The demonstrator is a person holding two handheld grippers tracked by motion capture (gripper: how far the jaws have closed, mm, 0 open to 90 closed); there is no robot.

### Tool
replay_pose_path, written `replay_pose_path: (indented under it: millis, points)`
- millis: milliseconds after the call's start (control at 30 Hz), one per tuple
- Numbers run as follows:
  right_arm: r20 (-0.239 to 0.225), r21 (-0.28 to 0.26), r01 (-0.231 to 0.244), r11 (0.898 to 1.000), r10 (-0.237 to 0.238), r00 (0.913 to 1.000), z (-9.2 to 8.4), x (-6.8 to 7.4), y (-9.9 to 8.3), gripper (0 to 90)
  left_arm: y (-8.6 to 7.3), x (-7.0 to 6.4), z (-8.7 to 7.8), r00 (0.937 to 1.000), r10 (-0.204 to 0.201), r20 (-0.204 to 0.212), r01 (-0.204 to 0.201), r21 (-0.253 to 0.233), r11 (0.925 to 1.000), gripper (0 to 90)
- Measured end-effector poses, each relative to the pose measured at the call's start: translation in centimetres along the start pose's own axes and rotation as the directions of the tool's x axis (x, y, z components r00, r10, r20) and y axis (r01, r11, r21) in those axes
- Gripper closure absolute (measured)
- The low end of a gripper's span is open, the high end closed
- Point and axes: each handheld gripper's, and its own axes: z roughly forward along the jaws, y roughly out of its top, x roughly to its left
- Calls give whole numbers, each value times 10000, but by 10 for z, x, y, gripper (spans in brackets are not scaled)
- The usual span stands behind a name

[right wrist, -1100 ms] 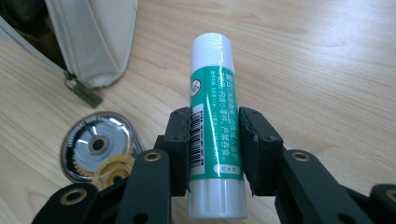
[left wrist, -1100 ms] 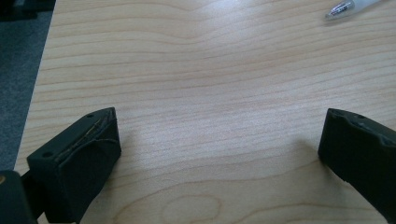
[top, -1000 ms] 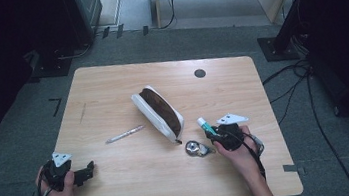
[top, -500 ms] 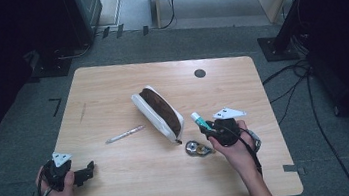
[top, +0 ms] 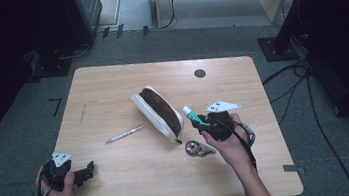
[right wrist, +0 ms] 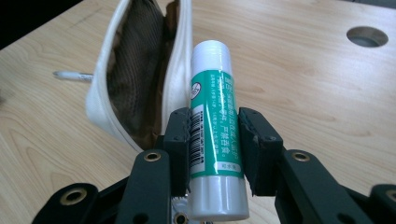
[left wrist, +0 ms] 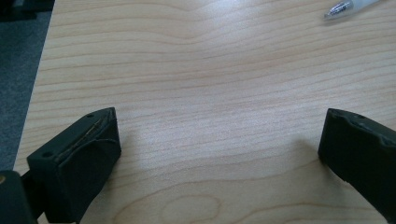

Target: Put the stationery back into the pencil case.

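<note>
I seem to be working in a lab or studio space: a lone wooden bench (top: 111, 90) on grey carpet (top: 24, 121), black equipment stands (top: 286, 39) around it, and cables (top: 307, 86) trailing over the floor.

Even overhead light on the table (top: 110, 85); surroundings dark, high view perhaps slightly soft.

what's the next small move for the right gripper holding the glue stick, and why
Probably carry the glue stick a little further over the open pencil case and tip it in: the right gripper is shut on it, its white cap points toward the case's opening, and the opening lies just beside it.
</note>
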Motion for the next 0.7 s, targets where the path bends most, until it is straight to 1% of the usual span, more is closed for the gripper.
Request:
replay_pose_path:
  millis: [200, 267, 333, 367, 500, 567, 700]
  points:
    - [-169, -96, 72, 9999, -73, 9998, 1, 8, 12, 667, 0, 0, 0, 10000, 1, 18, -1, -25, 10000, 0]
    - [-174, -124, 141, 9998, -143, 9997, 1, 10, 15, 667, 0, 0, 0, 10000, 6, 19, -6, -23, 10000, 0]
    - [-199, -178, 160, 9997, -164, 9997, 2, 11, 17, 667, 0, 0, 0, 10000, 8, 15, -8, -24, 10000, 0]
    - [-230, -173, 96, 9998, -100, 9997, 2, 12, 19, 667, 0, 0, 0, 10000, 16, 18, -16, -19, 10000, 0]
    - [-290, -255, 165, 9995, -173, 9994, 3, 15, 23, 667, 0, 0, 0, 10000, 10, 25, -10, -21, 10000, 0]
    - [-409, -342, 216, 9992, -229, 9989, 5, 20, 28, 668, 0, 0, 0, 10000, 17, 28, -17, -22, 10000, 0]
    - [-563, -375, 280, 9989, -301, 9980, 9, 27, 33, 667, 0, 0, 0, 10000, 61, 38, -61, -12, 10000, 0]
